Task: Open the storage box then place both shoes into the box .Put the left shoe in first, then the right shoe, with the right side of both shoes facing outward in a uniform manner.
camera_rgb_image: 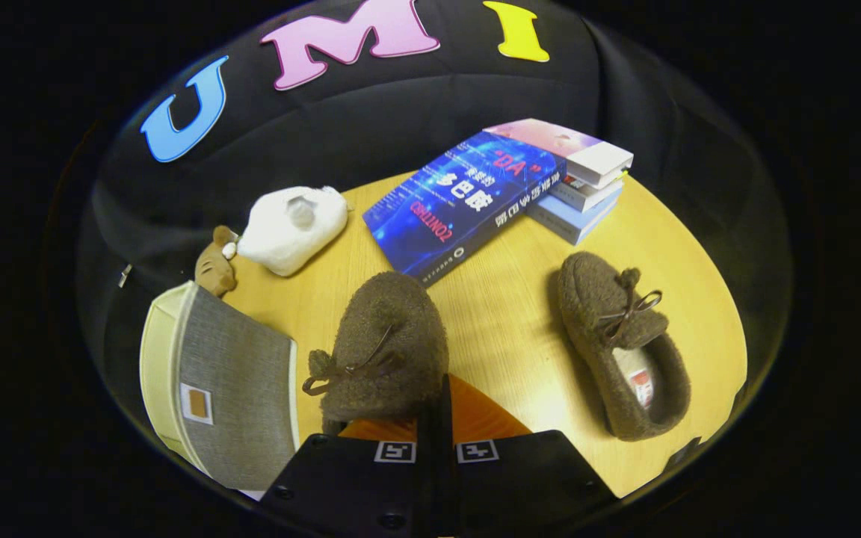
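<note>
Gripper view looks down over a round wooden table (505, 299). The gripper (435, 418) has its two fingers pressed close together on the heel rim of a brown fuzzy shoe (386, 347), which hangs toe-away just ahead of them, its lace bow facing up. A second brown shoe (621, 344) lies on the table toward the right edge, well apart from the held one, its opening and pale insole showing. At the left edge sits the storage box (214, 385), cream-sided with a grey fabric lid closed on top. Beyond the box, near the far left edge, rest a small brown plush toy (215, 265) and a white plush toy (292, 228), touching each other. At the far edge a blue book (464, 202) leans on a stack of books (584, 187).
</note>
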Tool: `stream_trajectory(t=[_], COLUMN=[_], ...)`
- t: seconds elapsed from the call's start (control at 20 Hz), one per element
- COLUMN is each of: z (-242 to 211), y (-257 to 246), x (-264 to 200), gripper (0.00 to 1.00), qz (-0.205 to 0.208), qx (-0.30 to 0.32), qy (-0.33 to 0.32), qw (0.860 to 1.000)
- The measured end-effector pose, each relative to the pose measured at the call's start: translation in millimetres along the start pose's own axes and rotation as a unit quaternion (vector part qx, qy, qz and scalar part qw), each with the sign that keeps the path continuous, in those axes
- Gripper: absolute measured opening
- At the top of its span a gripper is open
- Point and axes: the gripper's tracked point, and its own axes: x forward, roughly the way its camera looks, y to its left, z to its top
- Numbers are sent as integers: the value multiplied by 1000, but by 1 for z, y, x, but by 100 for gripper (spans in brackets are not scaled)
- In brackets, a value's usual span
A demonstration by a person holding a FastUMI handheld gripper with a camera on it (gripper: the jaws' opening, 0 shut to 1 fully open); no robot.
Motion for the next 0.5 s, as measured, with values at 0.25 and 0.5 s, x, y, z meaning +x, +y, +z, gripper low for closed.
stream_trajectory(t=[0.25,0.5], z=[36,52], y=[17,57], x=[-41,-80], gripper=[5,5], qz=[12,39], qx=[-7,-22], qy=[-29,-47], qw=[999,998])
